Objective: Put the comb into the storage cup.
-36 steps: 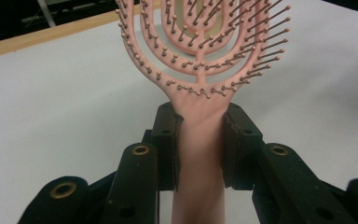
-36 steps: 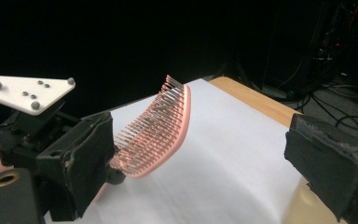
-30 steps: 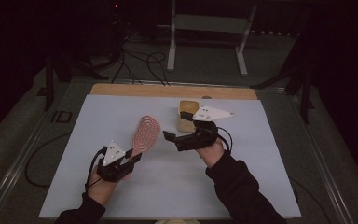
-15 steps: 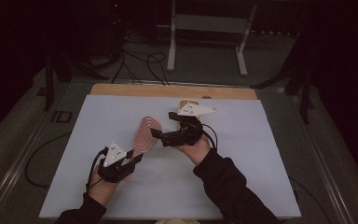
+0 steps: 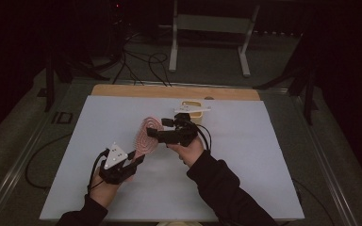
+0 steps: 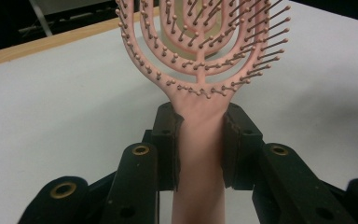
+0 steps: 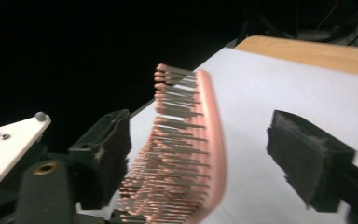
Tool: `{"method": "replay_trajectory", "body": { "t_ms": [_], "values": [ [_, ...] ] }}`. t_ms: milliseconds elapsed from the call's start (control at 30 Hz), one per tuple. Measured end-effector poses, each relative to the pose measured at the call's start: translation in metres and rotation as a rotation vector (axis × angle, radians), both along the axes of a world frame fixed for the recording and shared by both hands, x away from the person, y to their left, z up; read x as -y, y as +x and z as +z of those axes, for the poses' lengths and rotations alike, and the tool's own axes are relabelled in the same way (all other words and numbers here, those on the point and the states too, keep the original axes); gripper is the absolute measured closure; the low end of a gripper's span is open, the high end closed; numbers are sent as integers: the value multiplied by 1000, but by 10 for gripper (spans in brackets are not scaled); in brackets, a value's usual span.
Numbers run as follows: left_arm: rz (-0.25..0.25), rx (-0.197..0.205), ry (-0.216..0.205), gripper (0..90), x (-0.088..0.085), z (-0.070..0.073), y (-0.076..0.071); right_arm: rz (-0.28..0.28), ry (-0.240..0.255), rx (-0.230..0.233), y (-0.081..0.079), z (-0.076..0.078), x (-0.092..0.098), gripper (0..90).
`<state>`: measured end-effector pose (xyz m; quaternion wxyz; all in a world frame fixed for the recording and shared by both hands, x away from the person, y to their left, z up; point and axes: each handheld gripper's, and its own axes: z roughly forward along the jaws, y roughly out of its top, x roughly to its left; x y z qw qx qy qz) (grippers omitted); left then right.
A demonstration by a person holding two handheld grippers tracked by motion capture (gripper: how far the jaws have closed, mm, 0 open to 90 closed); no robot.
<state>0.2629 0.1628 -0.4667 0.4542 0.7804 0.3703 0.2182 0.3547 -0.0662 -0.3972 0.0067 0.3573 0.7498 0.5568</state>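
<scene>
R fingers [image 7: 200, 158] moved in, closing around hairbrush [image 5: 148, 135] head.

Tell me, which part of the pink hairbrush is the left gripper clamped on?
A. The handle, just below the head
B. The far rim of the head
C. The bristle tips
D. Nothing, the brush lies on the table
A: in the left gripper view the left gripper has its pads pressed on either side of the handle of the pink hairbrush, right where it widens into the bristled head.
</scene>
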Motion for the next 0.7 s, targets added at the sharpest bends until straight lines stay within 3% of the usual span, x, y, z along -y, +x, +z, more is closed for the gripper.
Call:
{"method": "replay_trajectory", "body": {
  "t_ms": [300,700],
  "values": [
    [-9,9,-8,707,1,1,0,29,35,-71,1,-4,-5,403],
    [-13,4,-7,706,2,0,0,61,6,-83,0,-8,-9,584]
  ]
}}
